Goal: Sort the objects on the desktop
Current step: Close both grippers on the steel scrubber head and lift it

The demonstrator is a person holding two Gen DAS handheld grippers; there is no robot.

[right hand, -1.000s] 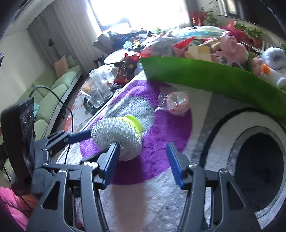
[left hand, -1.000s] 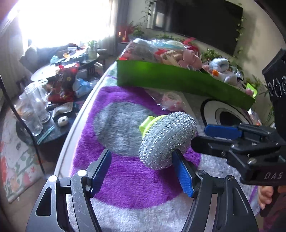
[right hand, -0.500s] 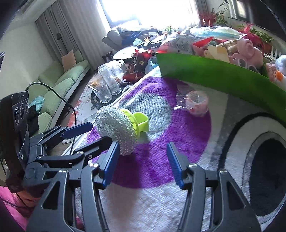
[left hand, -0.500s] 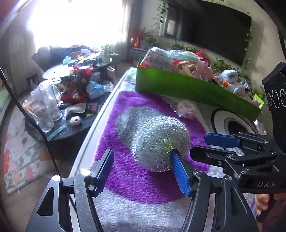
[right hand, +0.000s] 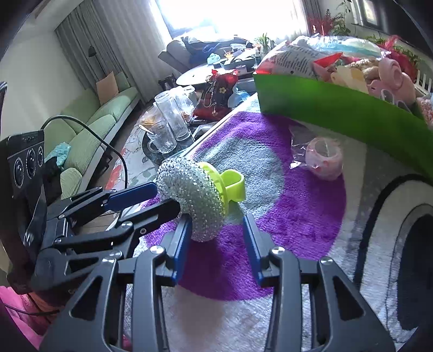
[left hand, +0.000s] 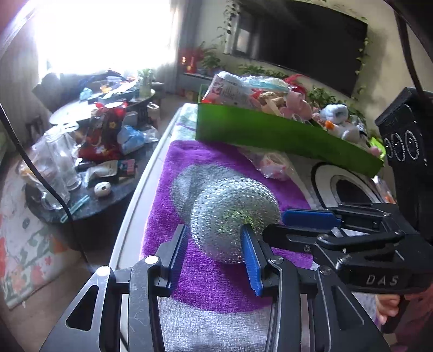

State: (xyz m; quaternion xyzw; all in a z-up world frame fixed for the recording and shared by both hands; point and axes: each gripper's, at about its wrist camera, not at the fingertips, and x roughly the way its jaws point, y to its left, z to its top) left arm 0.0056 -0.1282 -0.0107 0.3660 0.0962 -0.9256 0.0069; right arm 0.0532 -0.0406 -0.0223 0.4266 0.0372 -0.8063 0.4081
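A bright window floods the room, with a green sofa along the pale wall and a dark television opposite.

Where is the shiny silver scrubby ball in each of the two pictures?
Left wrist view: the steel scrubber sits in the lower middle, just beyond the left gripper, over the purple rug.
Right wrist view: the steel scrubber is left of centre, its lime-green handle pointing right, at the right gripper's left finger.
Shared landmark: the green box of toys beyond it.
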